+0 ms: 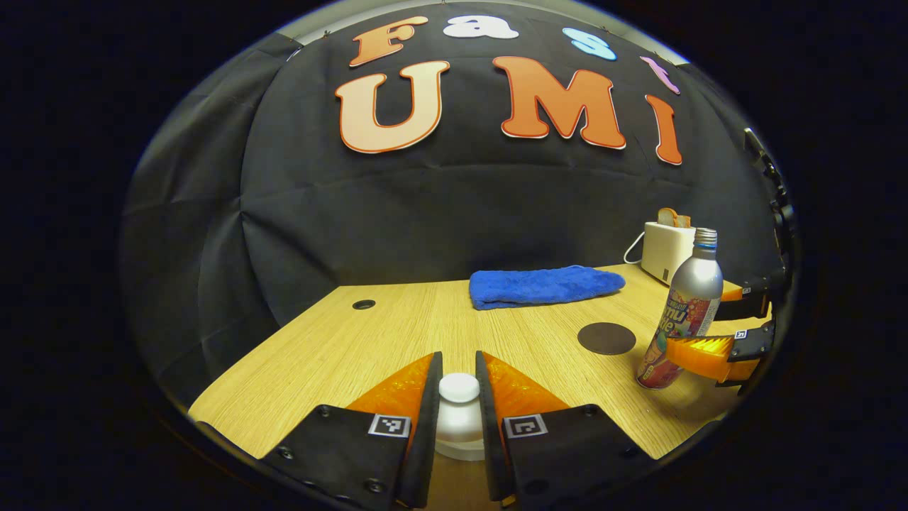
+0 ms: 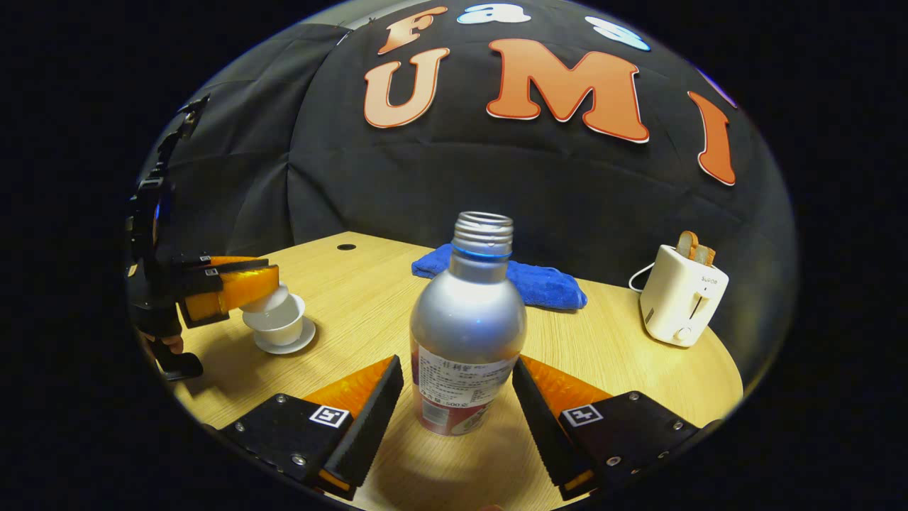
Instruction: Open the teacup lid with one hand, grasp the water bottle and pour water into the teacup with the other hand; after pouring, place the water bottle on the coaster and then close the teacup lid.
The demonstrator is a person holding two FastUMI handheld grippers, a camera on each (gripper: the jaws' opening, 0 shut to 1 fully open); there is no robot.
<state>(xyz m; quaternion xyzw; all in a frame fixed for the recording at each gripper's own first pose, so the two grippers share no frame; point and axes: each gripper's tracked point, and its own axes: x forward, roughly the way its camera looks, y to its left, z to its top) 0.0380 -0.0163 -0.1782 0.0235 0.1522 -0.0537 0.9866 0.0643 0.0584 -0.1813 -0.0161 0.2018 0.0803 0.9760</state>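
Note:
The white teacup lid (image 1: 459, 389) has its knob pinched between my left gripper's (image 1: 459, 360) fingers, which are shut on it. In the right gripper view the lid (image 2: 266, 299) sits tilted just above the white teacup (image 2: 282, 328) on its saucer (image 2: 289, 346), under the left gripper (image 2: 245, 285). A silver water bottle (image 2: 468, 319) with no cap stands upright on the table. My right gripper (image 2: 457, 365) is open, its fingers flanking the bottle's lower body closely. The left gripper view shows the bottle (image 1: 691, 298) with the right gripper (image 1: 709, 351) around it, beside the dark round coaster (image 1: 606, 338).
A folded blue towel (image 1: 545, 285) lies at the back of the wooden table (image 1: 340, 355). A white toaster (image 2: 681, 294) with bread in it stands at the back right. A small hole (image 1: 363, 304) is in the tabletop at the far left.

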